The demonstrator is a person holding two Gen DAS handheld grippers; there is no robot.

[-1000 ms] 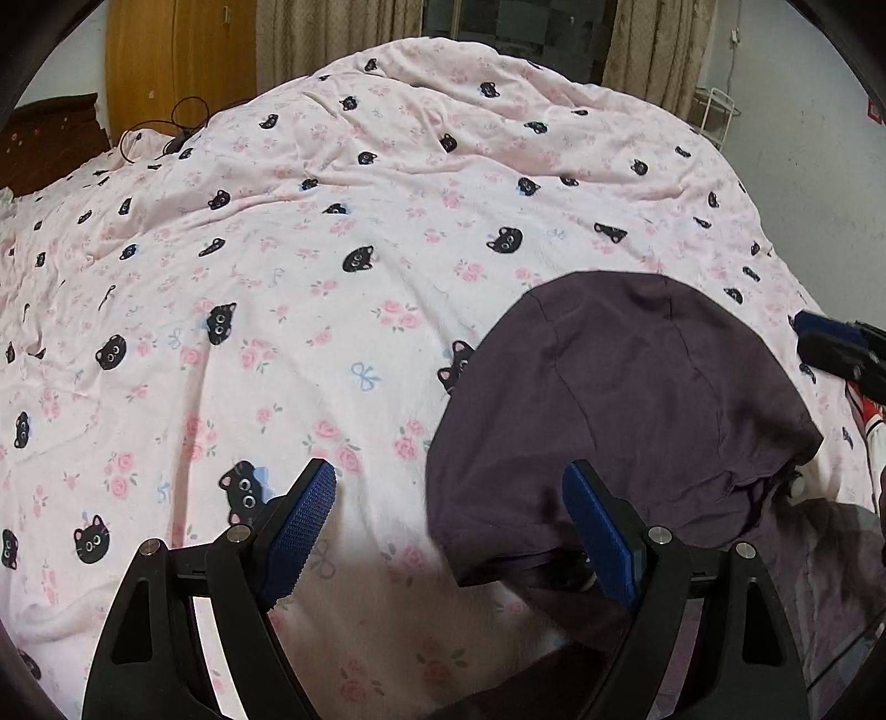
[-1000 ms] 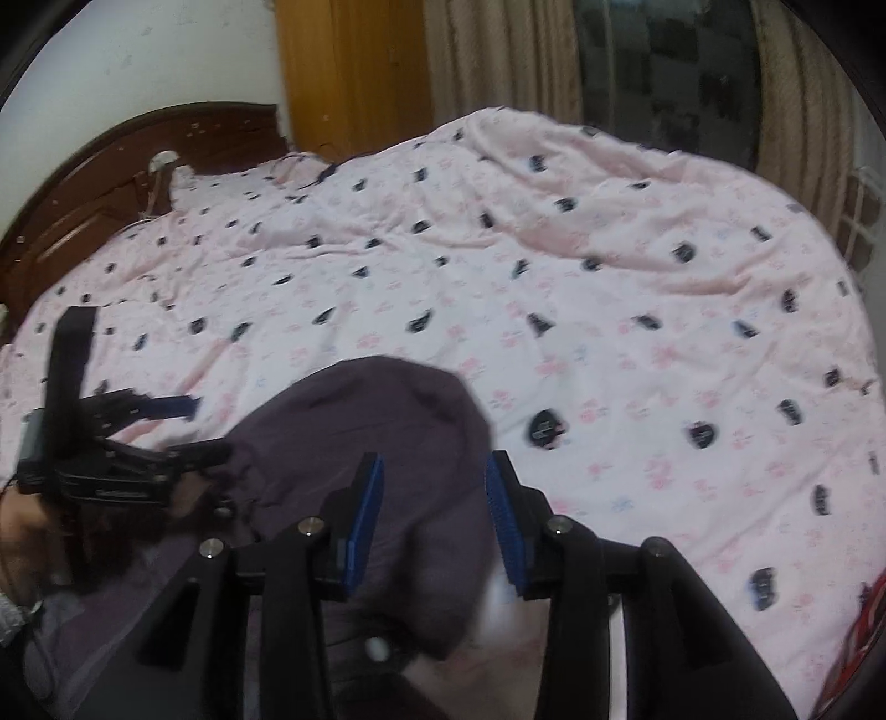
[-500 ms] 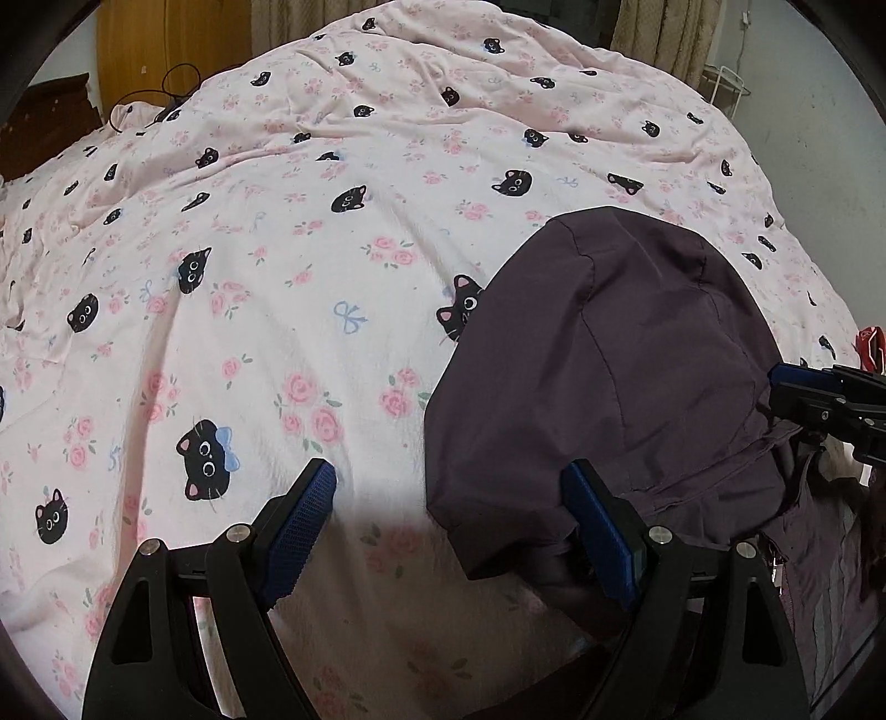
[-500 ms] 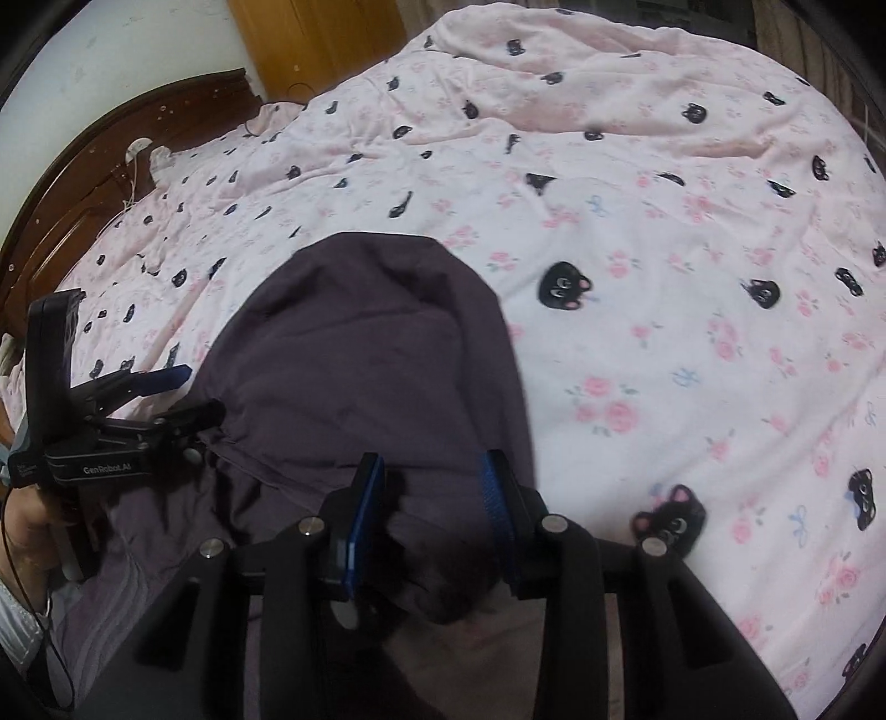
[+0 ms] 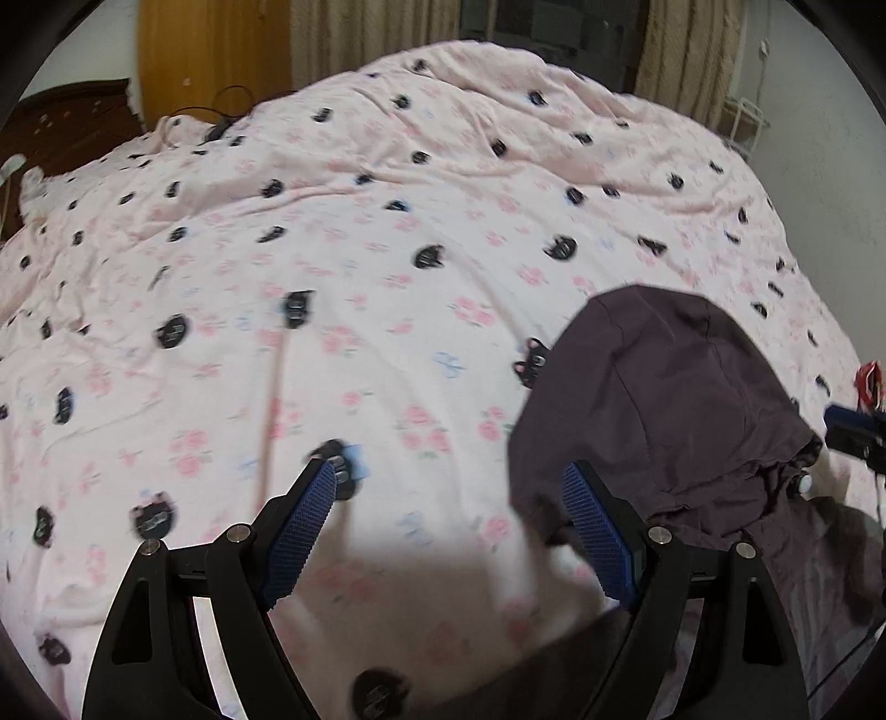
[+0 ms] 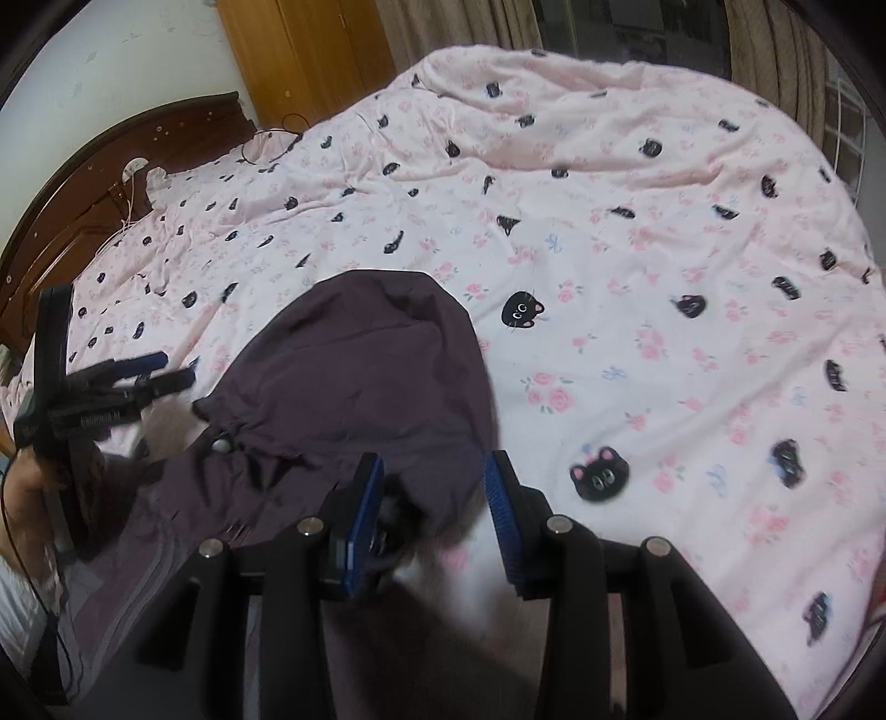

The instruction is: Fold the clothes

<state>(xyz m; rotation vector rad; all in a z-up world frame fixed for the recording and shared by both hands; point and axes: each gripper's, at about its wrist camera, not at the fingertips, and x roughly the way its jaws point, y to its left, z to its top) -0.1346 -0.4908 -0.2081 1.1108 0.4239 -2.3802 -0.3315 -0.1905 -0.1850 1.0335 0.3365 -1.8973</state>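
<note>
- on the pink cat-print duvet (image 5: pixel 343 288), toward its near edge, lies the dark purple hooded jacket (image 6: pixel 365 376); its hood (image 5: pixel 664 387) is spread rounded and flat, pointing up the bed, with a drawstring toggle (image 6: pixel 223 445) at the neck; the body trails off toward the viewer, partly out of view.
- compared with half a second ago, both cameras sit higher and farther back: more duvet and the headboard (image 6: pixel 111 183) show, and motion blur marks the near frame edges.
- left gripper (image 5: pixel 451 526): blue pads wide apart, nothing between them; its right pad sits just beside the hood's left edge, as before.
- right gripper (image 6: pixel 434 512): jaws parted, a little wider than half a second ago; the hood's right lower edge lies between the pads, blurred, so contact is unclear.
- judgement: the hood appears freshly laid and smoothed, both tools lifting off; the jacket is not yet a compact fold.
- background: wooden wardrobe (image 6: pixel 310 61), curtains (image 5: pixel 376 39).
</note>
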